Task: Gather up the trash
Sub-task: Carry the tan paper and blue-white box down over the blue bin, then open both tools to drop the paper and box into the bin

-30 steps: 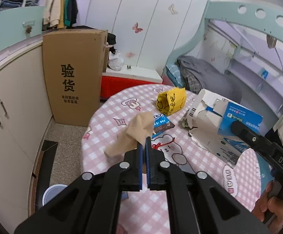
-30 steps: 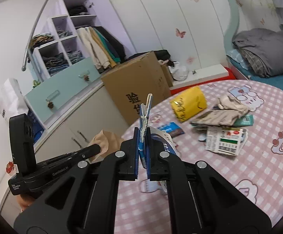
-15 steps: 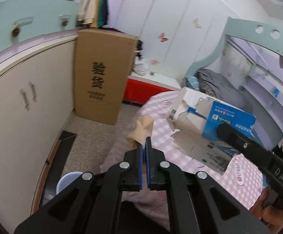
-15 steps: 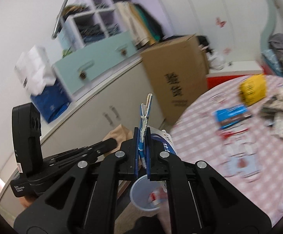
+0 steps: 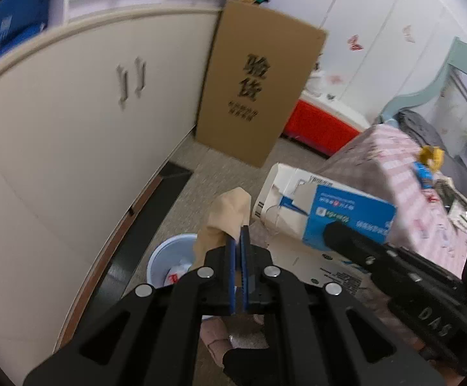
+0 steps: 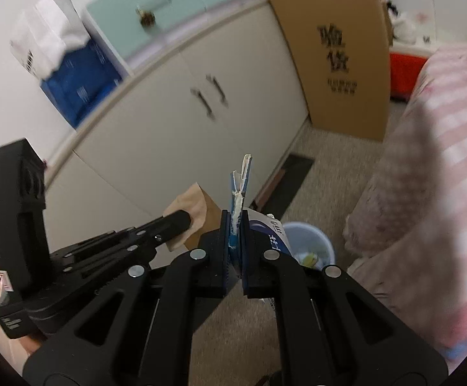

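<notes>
Floor-standing cardboard box: "验货"

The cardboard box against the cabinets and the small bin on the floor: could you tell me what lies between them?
Only bare speckled floor separates the cardboard box from the bin; the right wrist view shows it best.

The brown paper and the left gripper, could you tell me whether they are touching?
Touching. In the left wrist view the left gripper has its blue pads shut on the brown paper, which sticks out above them; the right wrist view shows the same grip from the side.
</notes>
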